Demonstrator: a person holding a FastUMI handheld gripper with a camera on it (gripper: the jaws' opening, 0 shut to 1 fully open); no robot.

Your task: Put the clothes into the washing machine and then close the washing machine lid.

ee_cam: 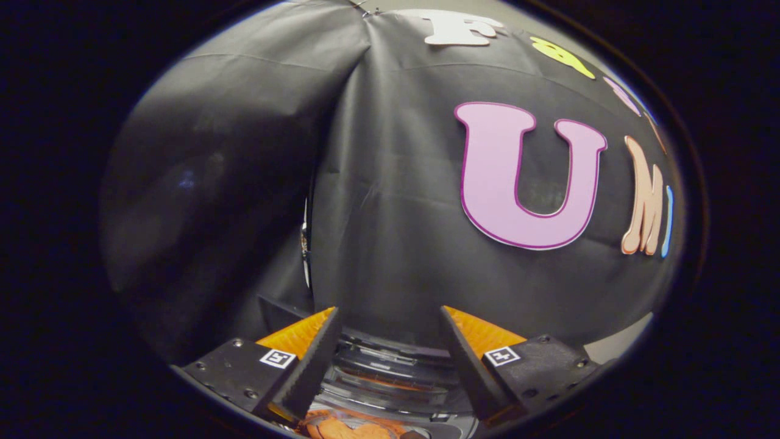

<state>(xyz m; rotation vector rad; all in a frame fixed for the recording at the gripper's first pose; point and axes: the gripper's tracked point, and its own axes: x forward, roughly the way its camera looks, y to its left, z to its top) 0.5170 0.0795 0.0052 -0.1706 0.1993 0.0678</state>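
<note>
the jaws of the gripper (387, 341) are standing wide and holding nothing, with the orange crumpled clothes (350, 428) lying below them at the bottom of the frame beside the clear round washing machine lid (396, 375), so closing now is risking trapped fabric.

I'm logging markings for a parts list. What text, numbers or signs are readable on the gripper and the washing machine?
Gripper, fingers open: no words; two square coded markers, patterns only, not text.
Washing machine, between the fingers: no text readable.
</note>
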